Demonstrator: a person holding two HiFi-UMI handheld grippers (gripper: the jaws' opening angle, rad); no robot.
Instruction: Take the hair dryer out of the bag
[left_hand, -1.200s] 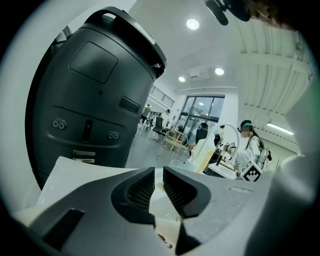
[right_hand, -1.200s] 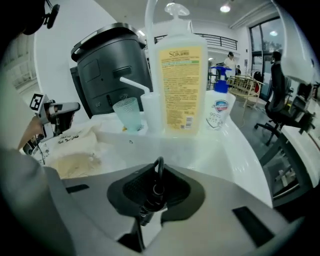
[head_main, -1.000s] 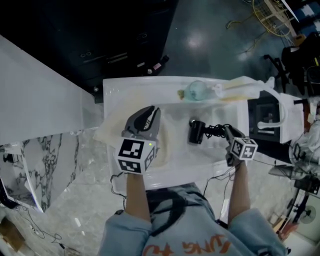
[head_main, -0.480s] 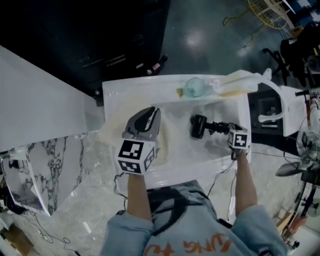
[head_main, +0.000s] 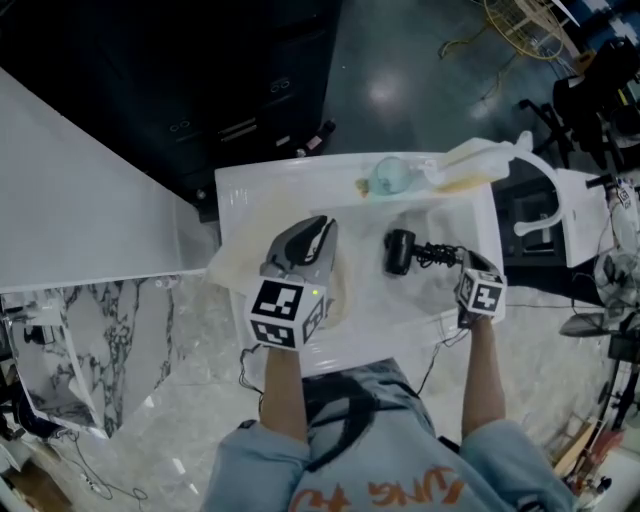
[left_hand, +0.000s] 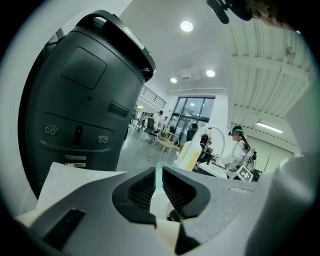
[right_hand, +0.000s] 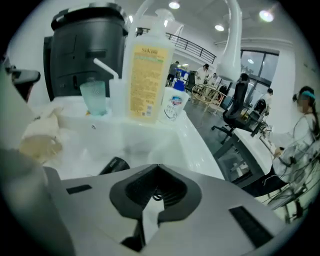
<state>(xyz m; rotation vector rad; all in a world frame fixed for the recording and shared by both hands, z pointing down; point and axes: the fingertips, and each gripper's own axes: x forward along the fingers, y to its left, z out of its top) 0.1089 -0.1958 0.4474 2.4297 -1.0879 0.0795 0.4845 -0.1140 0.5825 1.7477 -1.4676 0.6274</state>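
Note:
The black hair dryer (head_main: 399, 251) lies out on the white basin top (head_main: 300, 180), its coiled cord (head_main: 436, 255) running right. In the right gripper view the hair dryer (right_hand: 114, 166) shows just past the jaws. My right gripper (head_main: 462, 262) sits by the cord's end. Seen from its own camera, the right gripper (right_hand: 158, 167) is shut, tips touching, with a cord loop visible in the hollow behind them. The cream bag (head_main: 240, 262) lies at the left. My left gripper (head_main: 322, 225) is over it. In the left gripper view the left gripper (left_hand: 159, 175) is shut on a pale edge of the bag (left_hand: 160, 200).
A teal cup (head_main: 388, 177), a soap bottle with a yellow label (right_hand: 145, 80) and a small white bottle (right_hand: 175, 102) stand along the far rim. A white arched spout (right_hand: 232, 35) rises at the right. A dark cabinet (left_hand: 85, 90) stands behind.
The right gripper has drawn back from the cord toward me and its jaws have closed. The left gripper has risen slightly with the bag edge. The hair dryer has stayed put.

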